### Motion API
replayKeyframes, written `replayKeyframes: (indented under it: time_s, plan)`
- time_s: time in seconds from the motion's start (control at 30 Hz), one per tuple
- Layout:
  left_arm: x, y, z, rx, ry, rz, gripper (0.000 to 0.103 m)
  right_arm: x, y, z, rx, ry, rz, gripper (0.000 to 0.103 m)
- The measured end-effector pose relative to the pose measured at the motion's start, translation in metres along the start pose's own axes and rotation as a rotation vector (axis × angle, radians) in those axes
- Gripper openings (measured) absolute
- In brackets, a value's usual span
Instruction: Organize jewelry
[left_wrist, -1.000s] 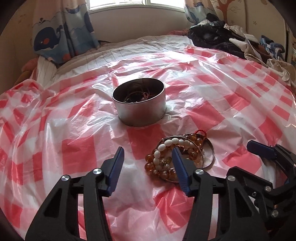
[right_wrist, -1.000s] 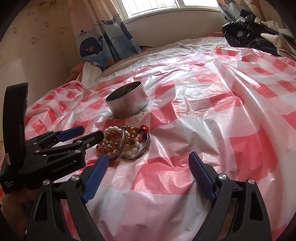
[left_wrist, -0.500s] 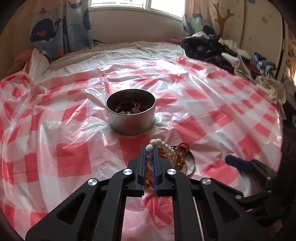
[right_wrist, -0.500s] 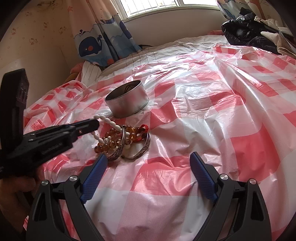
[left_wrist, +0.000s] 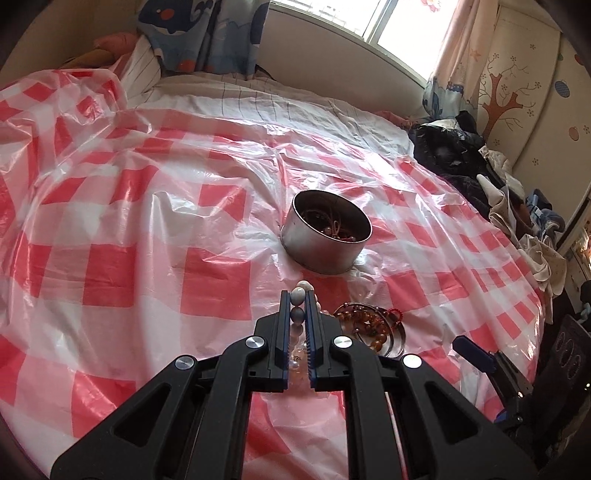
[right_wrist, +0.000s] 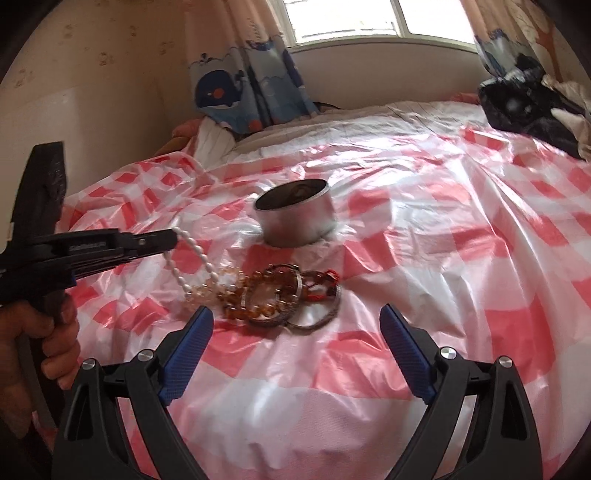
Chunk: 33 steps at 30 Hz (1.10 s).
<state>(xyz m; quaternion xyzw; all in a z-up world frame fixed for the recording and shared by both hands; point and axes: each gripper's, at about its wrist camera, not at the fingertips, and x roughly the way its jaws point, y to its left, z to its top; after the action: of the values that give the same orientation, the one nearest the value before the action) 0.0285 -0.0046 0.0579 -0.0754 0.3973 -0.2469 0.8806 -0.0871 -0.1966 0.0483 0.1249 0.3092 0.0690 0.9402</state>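
Note:
My left gripper (left_wrist: 297, 298) is shut on a white bead bracelet (left_wrist: 298, 296), whose loop (right_wrist: 192, 254) hangs from its tip (right_wrist: 170, 234) above the sheet. Under it lies a heap of jewelry: amber bead strings (right_wrist: 255, 291), silver bangles (right_wrist: 317, 317) and a red cord (right_wrist: 325, 284). The same heap (left_wrist: 365, 325) shows just right of the left fingers. A round metal tin (left_wrist: 325, 236) with several pieces inside stands beyond it, also in the right wrist view (right_wrist: 297, 216). My right gripper (right_wrist: 295, 339) is open in front of the heap, nothing between its pads.
A red-and-white checked plastic sheet (left_wrist: 147, 240) covers the bed. Dark clothes (left_wrist: 454, 158) are piled at the far right edge. Whale-print curtains (right_wrist: 243, 85) hang under the window. A hand (right_wrist: 40, 332) holds the left gripper's handle at the left.
The left gripper shut on the white bead bracelet and lifted it off the heap, rolling as it rose. The right gripper drew a little closer to the heap and stayed open.

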Motion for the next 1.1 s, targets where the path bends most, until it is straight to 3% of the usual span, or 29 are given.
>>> replayKeyframes:
  time_s: [0.17,0.4,0.5,0.63,0.9,1.1]
  plan:
    - [-0.004,0.017,0.005,-0.080,-0.001,-0.023,0.007,0.029,0.007,0.016,-0.035,0.100,0.049,0.083]
    - [-0.006,0.018,0.007,-0.068,0.006,0.038,0.007,0.050,0.033,0.027,-0.157,0.155,0.155,0.082]
    - [-0.021,0.036,0.013,-0.128,-0.061,0.099,0.007,0.060,0.046,0.031,-0.214,0.178,0.151,0.082]
    - [-0.028,0.056,0.017,-0.184,-0.067,0.105,0.007,0.067,0.045,0.032,-0.211,0.189,0.155,0.082]
    - [-0.032,0.052,0.019,-0.184,-0.099,0.105,0.007,0.088,0.076,0.049,-0.303,0.221,0.214,0.082]
    - [-0.047,0.060,0.023,-0.207,-0.167,0.144,0.007,0.134,0.108,0.046,-0.388,0.331,0.212,0.082]
